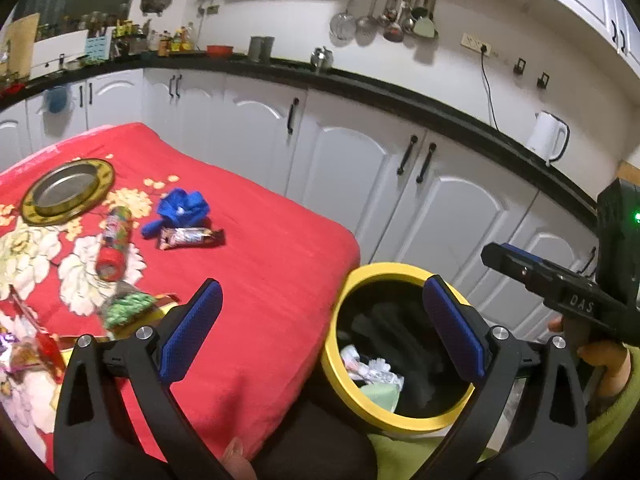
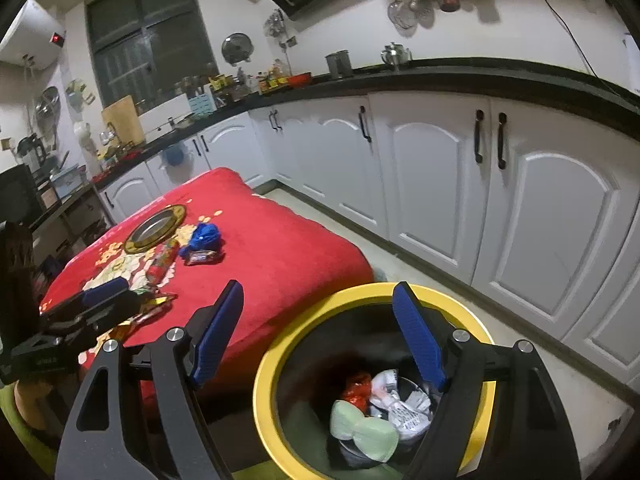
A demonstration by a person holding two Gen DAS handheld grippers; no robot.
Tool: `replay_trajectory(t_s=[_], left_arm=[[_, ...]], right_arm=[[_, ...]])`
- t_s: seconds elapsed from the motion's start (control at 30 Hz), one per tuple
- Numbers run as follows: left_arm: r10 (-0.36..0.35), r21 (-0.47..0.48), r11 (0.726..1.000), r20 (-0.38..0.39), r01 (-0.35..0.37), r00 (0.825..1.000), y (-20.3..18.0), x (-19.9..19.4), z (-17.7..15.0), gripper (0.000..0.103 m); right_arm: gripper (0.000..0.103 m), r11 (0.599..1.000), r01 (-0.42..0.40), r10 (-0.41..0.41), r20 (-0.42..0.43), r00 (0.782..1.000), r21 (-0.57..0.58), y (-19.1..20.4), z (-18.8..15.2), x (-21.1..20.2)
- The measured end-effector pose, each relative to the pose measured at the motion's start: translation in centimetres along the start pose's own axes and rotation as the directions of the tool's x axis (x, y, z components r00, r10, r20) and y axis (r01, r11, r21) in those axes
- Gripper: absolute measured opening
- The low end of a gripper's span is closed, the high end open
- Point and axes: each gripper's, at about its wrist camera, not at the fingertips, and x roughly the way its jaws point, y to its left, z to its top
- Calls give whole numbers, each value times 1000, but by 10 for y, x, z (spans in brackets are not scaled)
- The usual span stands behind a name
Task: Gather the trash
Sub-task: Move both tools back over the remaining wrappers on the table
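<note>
A yellow-rimmed bin (image 1: 384, 270) (image 2: 360, 294) stands beside the red-clothed table (image 1: 260, 248) (image 2: 288, 256), holding crumpled white paper (image 2: 400, 400), a pale green wad (image 2: 360, 428) and a red wrapper (image 2: 356, 390). On the table lie a blue crumpled glove (image 1: 182, 206) (image 2: 205, 235), a candy bar wrapper (image 1: 188, 237) (image 2: 202, 257), a red tube (image 1: 114, 244) (image 2: 162, 260) and snack packets (image 1: 128, 308). My left gripper (image 1: 322, 328) is open and empty at the table edge by the bin. My right gripper (image 2: 320, 334) is open and empty over the bin.
A metal plate with a gold rim (image 1: 68, 190) (image 2: 156, 228) sits at the table's far side. White cabinets (image 1: 360, 152) under a black counter run behind. A white kettle (image 1: 548, 136) stands on the counter. The right gripper also shows in the left wrist view (image 1: 560, 284).
</note>
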Motion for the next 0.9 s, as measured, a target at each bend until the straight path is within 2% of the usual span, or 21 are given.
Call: replay_trajectory(t_s=[0.5,0.9], left_arm=[[60,-46,997,80,-57,995,31,-37,14,92],[184,-78,982,150,-174,971,82,-90,32,92]], right_arm=[[78,996,-52,53,4,999,-70,45,8,2],[80,978,-135,136,-4,991,-159,102,20,14]])
